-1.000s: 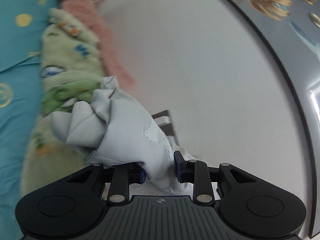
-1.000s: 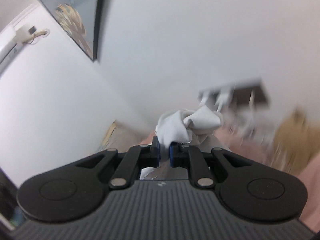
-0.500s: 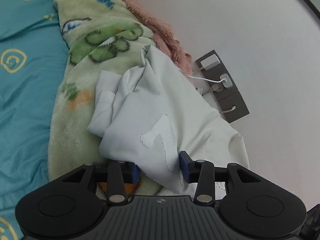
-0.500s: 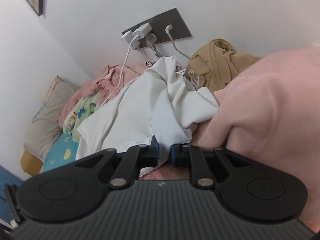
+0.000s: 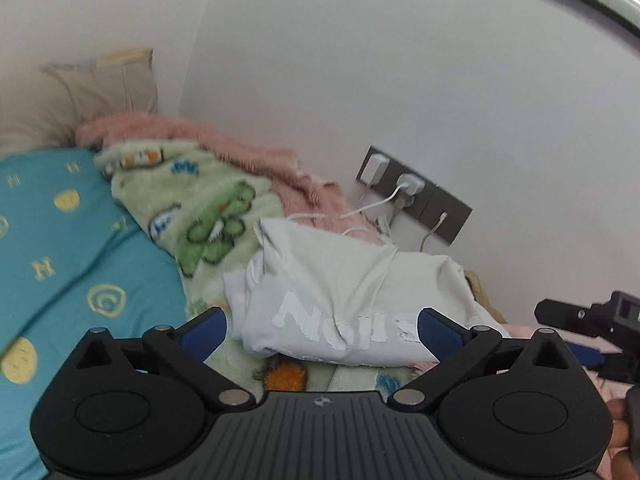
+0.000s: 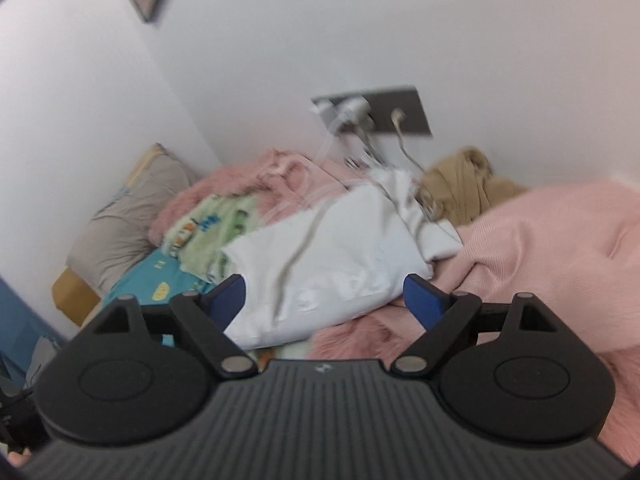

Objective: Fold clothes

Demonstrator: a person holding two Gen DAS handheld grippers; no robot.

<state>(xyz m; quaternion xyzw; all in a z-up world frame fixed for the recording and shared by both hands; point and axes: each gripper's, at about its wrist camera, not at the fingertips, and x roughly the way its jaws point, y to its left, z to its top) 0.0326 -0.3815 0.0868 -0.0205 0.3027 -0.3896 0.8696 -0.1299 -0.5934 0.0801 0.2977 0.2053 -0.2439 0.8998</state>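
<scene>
A folded white garment (image 5: 344,292) with cracked white lettering lies on the bedding by the wall, partly on the green cartoon blanket (image 5: 208,216). A white cable drapes over it. My left gripper (image 5: 322,326) stands open just in front of it, nothing between its blue pads. In the right wrist view the same white garment (image 6: 328,264) rests between the green blanket and a pink knit blanket (image 6: 540,248). My right gripper (image 6: 324,294) is open too, its pads spread on either side of the garment's near edge without holding it.
A dark wall socket plate (image 5: 416,194) with white chargers and cables sits just behind the garment. A tan garment (image 6: 464,184) is bunched by the wall. A teal sheet (image 5: 60,256), a beige pillow (image 5: 80,96) and pink fuzzy blanket (image 5: 224,140) lie left. The right gripper's body (image 5: 592,320) shows at right.
Both grippers have let go of the white garment and opened wide. The garment, held up a second ago, now lies on the bedding, and both grippers have drawn back from it.
</scene>
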